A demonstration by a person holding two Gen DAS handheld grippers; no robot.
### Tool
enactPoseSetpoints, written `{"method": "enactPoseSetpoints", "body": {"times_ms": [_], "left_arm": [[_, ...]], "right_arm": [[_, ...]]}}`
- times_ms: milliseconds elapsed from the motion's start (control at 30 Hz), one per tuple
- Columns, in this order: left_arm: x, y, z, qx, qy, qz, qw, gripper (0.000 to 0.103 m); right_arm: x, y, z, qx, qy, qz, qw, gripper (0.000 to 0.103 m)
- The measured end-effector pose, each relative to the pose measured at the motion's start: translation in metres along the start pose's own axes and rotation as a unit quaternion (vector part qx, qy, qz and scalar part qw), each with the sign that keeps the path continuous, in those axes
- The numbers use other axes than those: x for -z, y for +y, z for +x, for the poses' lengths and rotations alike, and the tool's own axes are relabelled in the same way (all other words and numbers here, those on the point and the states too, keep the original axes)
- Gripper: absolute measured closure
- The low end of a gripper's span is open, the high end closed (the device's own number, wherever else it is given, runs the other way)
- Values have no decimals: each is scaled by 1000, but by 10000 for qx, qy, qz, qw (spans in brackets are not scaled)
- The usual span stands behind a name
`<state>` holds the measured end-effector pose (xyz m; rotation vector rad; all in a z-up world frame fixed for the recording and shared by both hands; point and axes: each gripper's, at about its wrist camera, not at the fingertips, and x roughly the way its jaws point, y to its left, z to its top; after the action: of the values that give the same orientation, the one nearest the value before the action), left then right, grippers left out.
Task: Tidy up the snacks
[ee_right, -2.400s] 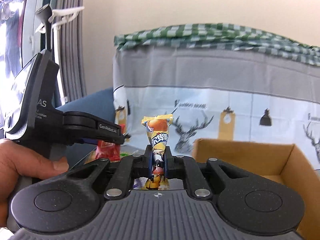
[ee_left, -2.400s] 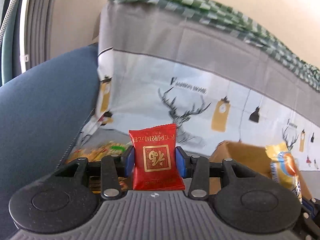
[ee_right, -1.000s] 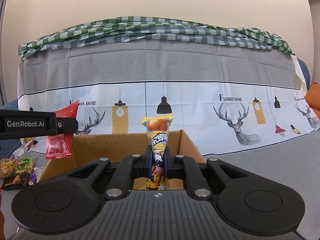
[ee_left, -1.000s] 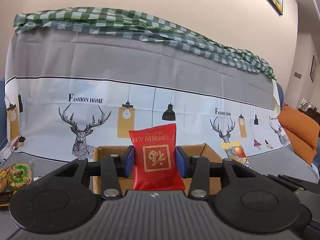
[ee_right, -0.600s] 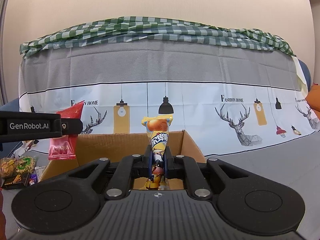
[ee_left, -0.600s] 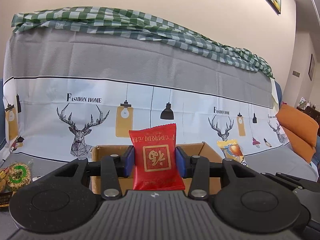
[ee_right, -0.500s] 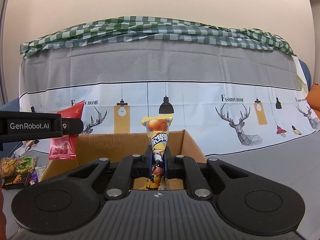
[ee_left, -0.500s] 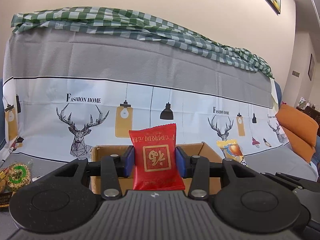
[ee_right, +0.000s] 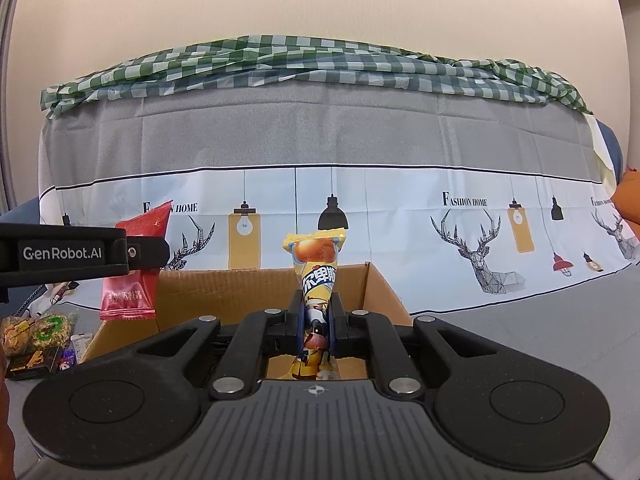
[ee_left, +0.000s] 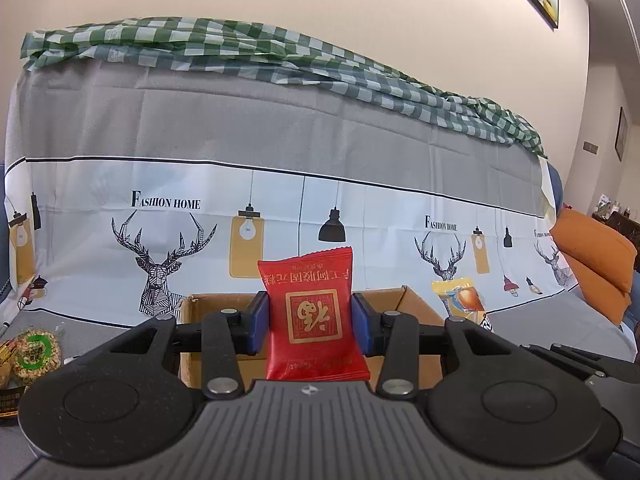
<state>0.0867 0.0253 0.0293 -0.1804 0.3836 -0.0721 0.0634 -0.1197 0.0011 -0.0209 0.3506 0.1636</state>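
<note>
A red snack packet point(ee_left: 315, 316), printed with a gold-framed square emblem and gold characters that read upside down, is held upright between the blue pads of the left gripper point(ee_left: 310, 322); its crimped edge is turned upward. From the right wrist view the same packet point(ee_right: 132, 280) is seen edge-on above the left rim of an open cardboard box point(ee_right: 224, 284). A yellow snack packet point(ee_right: 316, 280), showing a brown round picture near its crimped top and white characters below, is pinched upright at its narrowed middle by the right gripper point(ee_right: 316, 326), above the box's open interior. More wrapped snacks point(ee_right: 36, 332), among them round puffed-grain cakes with green labels, are piled just left of the box on the grey surface.
</note>
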Motion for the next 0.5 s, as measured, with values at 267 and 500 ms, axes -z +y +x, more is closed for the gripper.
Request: {"method": "enactPoseSetpoints", "body": {"times_ms": [267,500], "left_arm": [[0,0,0,16,-15,4,10000,56],[1,-1,0,193,10,-24,9998,55]], "right_arm": [[0,1,-1,11,-24,-10,10000,92],[-1,0,-1,17,-29,17,10000,92]]}}
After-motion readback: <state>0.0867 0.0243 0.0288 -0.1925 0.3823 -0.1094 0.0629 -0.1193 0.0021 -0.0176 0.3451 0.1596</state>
